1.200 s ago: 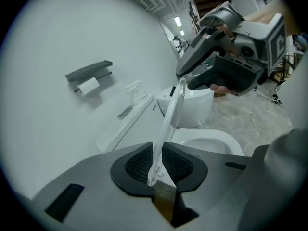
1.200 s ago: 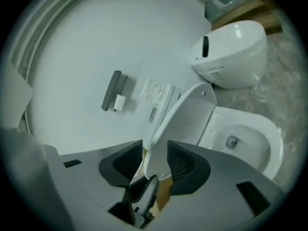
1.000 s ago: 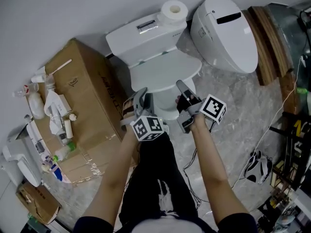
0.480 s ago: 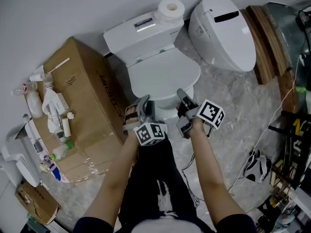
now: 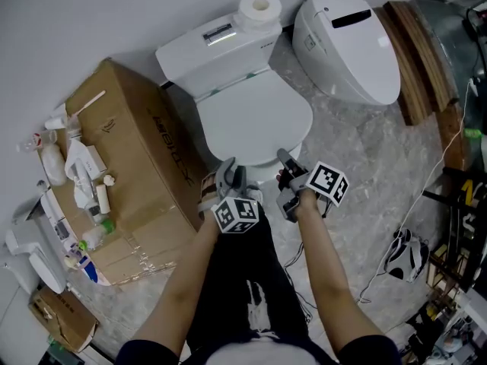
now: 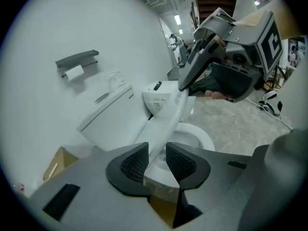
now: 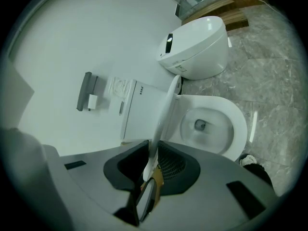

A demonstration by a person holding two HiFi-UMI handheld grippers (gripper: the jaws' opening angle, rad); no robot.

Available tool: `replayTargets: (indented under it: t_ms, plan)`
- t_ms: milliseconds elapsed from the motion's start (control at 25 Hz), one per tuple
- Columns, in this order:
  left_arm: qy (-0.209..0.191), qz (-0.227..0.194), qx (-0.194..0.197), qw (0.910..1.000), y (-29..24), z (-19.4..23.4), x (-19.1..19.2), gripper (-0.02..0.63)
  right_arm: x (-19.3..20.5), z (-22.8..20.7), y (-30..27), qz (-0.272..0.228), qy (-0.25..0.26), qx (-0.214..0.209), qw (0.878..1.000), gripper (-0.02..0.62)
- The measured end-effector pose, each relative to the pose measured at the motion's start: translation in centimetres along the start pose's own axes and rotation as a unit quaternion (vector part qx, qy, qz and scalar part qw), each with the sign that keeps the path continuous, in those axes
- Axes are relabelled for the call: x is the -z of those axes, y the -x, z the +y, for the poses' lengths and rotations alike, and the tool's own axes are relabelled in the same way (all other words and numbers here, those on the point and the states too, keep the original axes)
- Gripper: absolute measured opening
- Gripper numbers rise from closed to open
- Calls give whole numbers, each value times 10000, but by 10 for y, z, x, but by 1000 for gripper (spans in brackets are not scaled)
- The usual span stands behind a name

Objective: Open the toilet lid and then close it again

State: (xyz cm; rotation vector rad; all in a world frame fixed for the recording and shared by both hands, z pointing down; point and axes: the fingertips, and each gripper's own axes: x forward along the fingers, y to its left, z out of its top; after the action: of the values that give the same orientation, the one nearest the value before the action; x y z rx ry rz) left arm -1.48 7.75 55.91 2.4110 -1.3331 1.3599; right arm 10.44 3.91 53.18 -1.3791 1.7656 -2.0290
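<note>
while the toilet lid [image 5: 255, 120] stands partly raised and tilted over the bowl [image 7: 211, 124], with its hinge side at the tank [image 5: 217, 52], both tools meet at its front edge. the left gripper [image 5: 228, 175] has just been opening its jaws; they stand rather wide, with the rim of the lid between them but not pressed. the right gripper [image 5: 283, 166] has just been closing; its jaws are narrow and pinch the same rim. a paper roll [image 5: 259, 7] sits on the tank. a cardboard box [image 5: 144, 150] stands just beside the toilet on one side, a second white toilet [image 5: 346, 44] on the other.
</note>
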Motion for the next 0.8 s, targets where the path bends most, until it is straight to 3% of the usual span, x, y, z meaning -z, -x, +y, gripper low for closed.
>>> replayTargets:
  t_ms: [360, 800]
  plan:
    - [247, 262, 223, 9991, 11, -25, 17, 73, 10, -28, 5, 97, -74, 214, 9997, 55]
    - [464, 195, 446, 9977, 23, -48, 22, 21, 22, -69, 9, 177, -358, 569, 9976, 54]
